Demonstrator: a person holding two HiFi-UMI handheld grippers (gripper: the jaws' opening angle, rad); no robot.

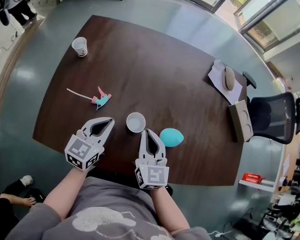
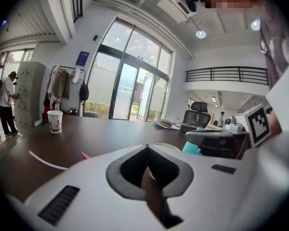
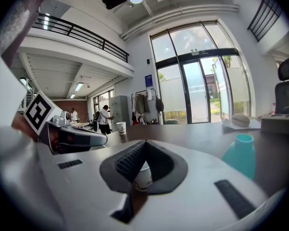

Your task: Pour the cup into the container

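**Both grippers closed beside an ungrasped cup**

The left gripper [image 1: 110,119] and the right gripper [image 1: 148,131] hovered over the near edge of the bench [image 1: 155,69]. Each pair of fingers was pressed together at the tips and held nothing. The paper cup [image 1: 135,122] stood upright between the two grippers, just beside the right gripper's tip. The teal container [image 1: 171,137] stood on the bench just to the right of that gripper.

The main risk was probably a knock. With the fingers closed, a forward push would strike the cup's wall and tip it rather than enclose it. The cup looked thin-walled and tapered, so a hard squeeze could buckle the rim and spill whatever it held. What it held could not be made out. The container narrowed to a small round mouth in the right gripper view, so a hurried tilt could send the stream onto the bench. It looked like light, smooth plastic with a rounded body, and a nudge could slide it across the dark, glossy wood-grain top.

A second cup [image 1: 80,47] stood well apart at the far corner.
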